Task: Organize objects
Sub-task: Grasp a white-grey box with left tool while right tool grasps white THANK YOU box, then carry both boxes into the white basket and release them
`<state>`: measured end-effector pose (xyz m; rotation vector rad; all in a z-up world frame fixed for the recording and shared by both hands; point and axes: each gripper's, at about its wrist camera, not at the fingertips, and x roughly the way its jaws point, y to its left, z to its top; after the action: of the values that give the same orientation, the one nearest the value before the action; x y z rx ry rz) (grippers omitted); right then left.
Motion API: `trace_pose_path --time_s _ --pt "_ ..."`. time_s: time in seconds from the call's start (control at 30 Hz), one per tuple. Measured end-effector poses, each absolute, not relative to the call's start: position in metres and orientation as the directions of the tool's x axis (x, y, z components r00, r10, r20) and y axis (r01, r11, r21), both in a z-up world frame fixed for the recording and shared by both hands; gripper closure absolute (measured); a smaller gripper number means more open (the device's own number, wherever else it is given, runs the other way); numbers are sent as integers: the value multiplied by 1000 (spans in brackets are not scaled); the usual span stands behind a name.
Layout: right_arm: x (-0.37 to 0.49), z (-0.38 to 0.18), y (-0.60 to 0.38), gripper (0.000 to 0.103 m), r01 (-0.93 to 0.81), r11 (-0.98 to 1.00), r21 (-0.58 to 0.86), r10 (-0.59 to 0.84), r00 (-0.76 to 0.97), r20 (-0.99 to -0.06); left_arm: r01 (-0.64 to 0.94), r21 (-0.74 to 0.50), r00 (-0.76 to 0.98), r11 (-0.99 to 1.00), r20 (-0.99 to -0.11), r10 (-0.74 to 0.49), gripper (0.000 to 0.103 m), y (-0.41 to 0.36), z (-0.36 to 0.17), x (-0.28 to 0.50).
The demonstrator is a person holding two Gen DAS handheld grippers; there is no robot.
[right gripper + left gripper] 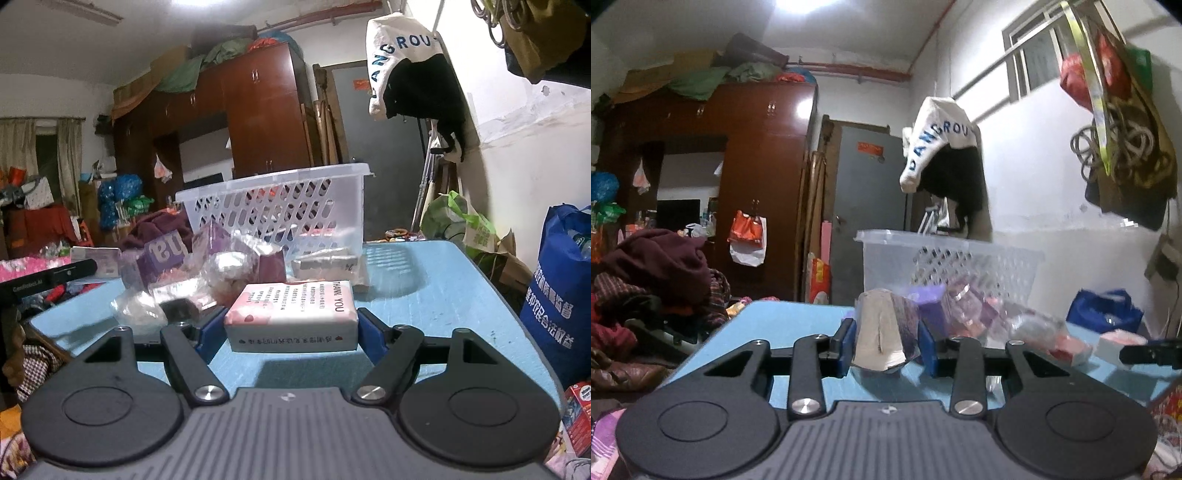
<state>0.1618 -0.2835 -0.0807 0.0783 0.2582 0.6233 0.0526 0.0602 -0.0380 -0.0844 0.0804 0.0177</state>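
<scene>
My left gripper (886,341) is shut on a small grey and purple carton (884,330), held above the blue table (783,325). My right gripper (291,326) is shut on a pink and white "THANK YOU" box (291,314), held just above the table (443,291). A clear perforated plastic basket (280,206) stands at the table's far side; it also shows in the left wrist view (960,262). A heap of purple packets and clear bags (207,269) lies between the basket and my grippers. The right gripper's side shows in the left wrist view (1148,352).
A blue shopping bag (554,295) stands right of the table. A pile of clothes (653,280) lies to the left. A wardrobe (753,166) and a grey door (868,206) are behind. Bags hang on the right wall (1123,122). A red carton (580,417) is at the near right.
</scene>
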Motion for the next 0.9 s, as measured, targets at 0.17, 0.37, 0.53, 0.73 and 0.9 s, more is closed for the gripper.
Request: trace_pose_path --time_s 0.17,0.37,0.53,0.73,0.9 --pt "168 -42 -274 27 -588 799 123 601 788 -137 28 -106 1000 994 -7 -29 63 58 -1 62" --pt "228 41 -223 27 -600 800 31 600 799 -25 98 -129 995 987 0 -99 63 49 74 137" --pt "293 61 -174 27 -550 832 -69 540 833 -122 58 -138 988 989 -135 -77 63 40 97 224" --pt "300 50 -162 0 -529 846 -71 513 842 -164 27 -147 967 989 -247 -64 24 44 72 264" --pt "245 25 -199 0 -594 804 -32 583 797 -156 59 -120 982 991 -172 -80 23 52 61 203"
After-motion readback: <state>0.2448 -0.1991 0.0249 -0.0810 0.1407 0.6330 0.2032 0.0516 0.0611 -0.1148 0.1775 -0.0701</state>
